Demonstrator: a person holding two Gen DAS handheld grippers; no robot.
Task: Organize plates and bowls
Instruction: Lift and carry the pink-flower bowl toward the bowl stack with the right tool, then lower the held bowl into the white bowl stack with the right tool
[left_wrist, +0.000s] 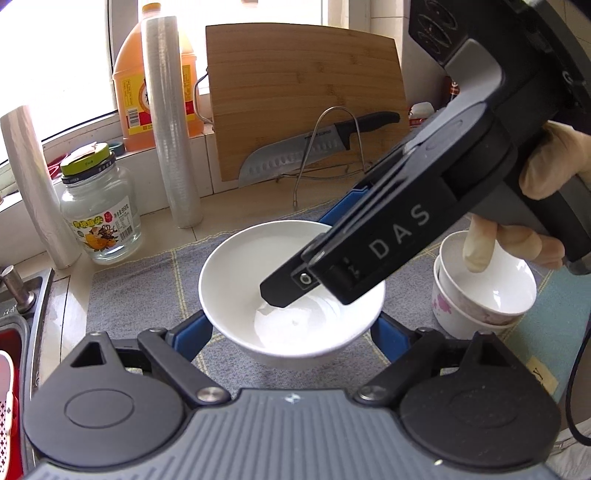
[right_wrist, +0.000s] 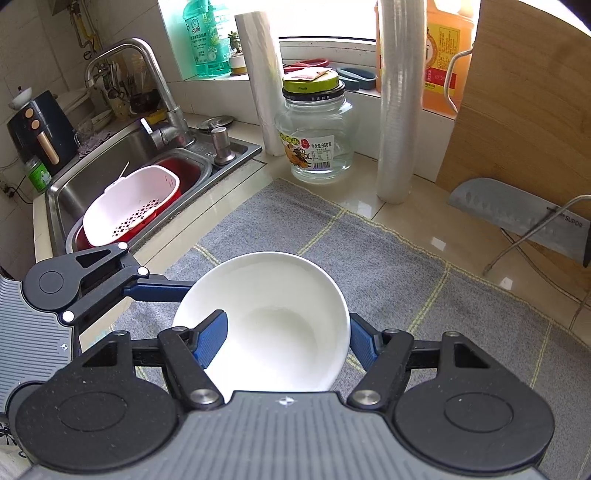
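A white bowl (left_wrist: 258, 291) (right_wrist: 280, 325) sits on a grey mat (left_wrist: 147, 295) (right_wrist: 388, 266). My left gripper (left_wrist: 291, 332) is open, its blue fingers on either side of the bowl's base. My right gripper (right_wrist: 288, 343) reaches in from the right in the left wrist view (left_wrist: 369, 258), one finger inside the bowl and one outside its rim. Whether it pinches the rim I cannot tell. Two stacked small cups (left_wrist: 484, 291), the lower with pink flowers, stand to the right of the bowl.
A glass jar (left_wrist: 99, 218) (right_wrist: 317, 136), two film rolls (left_wrist: 173, 122) (right_wrist: 399, 110), an orange oil jug (left_wrist: 136, 85), a cutting board (left_wrist: 306, 92) with a knife (left_wrist: 306, 147) and a wire rack line the back. A sink (right_wrist: 110, 177) with a white colander (right_wrist: 133, 206) lies left.
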